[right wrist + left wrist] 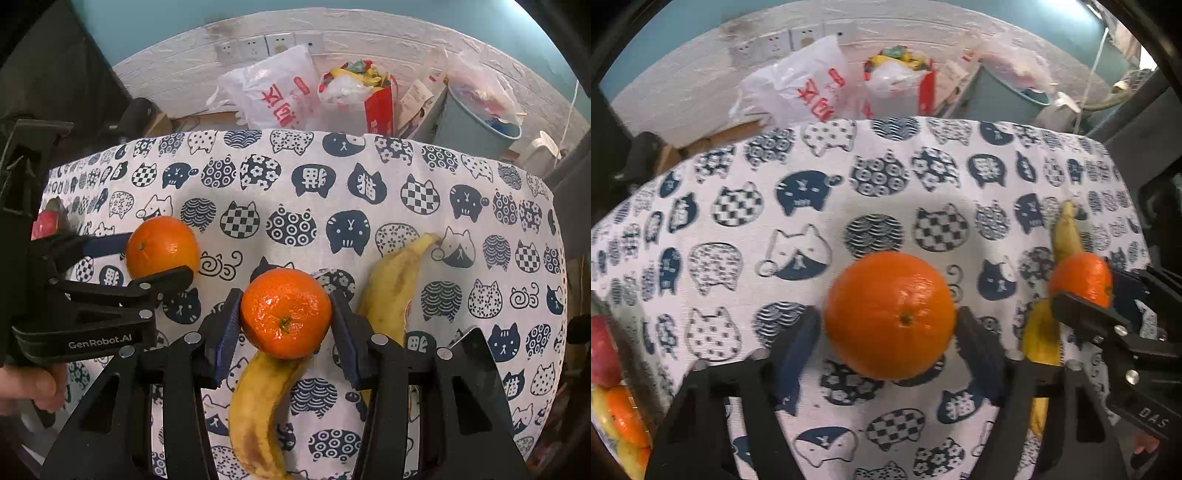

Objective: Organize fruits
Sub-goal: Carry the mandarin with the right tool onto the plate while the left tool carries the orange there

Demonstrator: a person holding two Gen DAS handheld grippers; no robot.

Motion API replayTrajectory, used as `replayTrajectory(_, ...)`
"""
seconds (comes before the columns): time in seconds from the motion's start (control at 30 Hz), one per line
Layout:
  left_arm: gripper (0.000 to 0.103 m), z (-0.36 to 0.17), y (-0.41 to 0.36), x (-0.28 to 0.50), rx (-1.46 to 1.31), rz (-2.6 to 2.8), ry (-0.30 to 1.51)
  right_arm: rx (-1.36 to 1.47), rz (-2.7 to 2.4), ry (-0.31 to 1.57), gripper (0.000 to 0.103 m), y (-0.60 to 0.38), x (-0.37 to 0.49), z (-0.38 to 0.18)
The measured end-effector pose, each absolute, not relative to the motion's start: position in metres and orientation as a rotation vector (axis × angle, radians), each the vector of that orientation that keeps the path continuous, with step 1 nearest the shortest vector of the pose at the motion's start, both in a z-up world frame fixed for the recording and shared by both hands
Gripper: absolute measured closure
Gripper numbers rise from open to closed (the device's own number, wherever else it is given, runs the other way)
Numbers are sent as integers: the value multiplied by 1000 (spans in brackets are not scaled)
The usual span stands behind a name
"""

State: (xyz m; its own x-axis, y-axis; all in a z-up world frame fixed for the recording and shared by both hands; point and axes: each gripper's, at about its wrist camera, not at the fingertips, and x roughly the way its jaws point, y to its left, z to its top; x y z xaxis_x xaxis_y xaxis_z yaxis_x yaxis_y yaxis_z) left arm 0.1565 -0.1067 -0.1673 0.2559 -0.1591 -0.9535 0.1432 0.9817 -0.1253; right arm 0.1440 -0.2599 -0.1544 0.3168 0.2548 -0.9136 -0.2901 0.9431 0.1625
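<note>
Left gripper [889, 325] pinching large orange [889, 314] above cat-print cloth [738, 229]; right gripper [286, 314] pinching mandarin [285, 312] over bananas [388, 291]; best: steady squeeze, lift straight, toward fruit pile [613, 398] at left.

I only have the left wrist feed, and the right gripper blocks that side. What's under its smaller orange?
Observer: The smaller orange overlaps the tip of a spotted banana that runs back toward the camera.
Operator: Do the fingers touch the orange?
Observer: Yes. The right gripper has both pads against its sides.
Operator: Is that the only banana?
Observer: No. A second banana lies just outside that gripper's right finger, with its stem pointing away.
</note>
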Motion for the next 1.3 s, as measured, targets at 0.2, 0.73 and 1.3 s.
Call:
replayTrajectory(0.2, 32, -166, -111, 149, 41, -210, 1282, -44, 366, 1190, 57, -254, 143, -152)
replayTrajectory(0.73, 33, -123, -78, 118, 9, -170, 1228, -61, 429, 1120, 57, -224, 136, -121)
replayTrajectory(1.3, 33, -83, 3, 80, -62, -56, 1170, -64, 549, 1071, 57, -159, 126, -91)
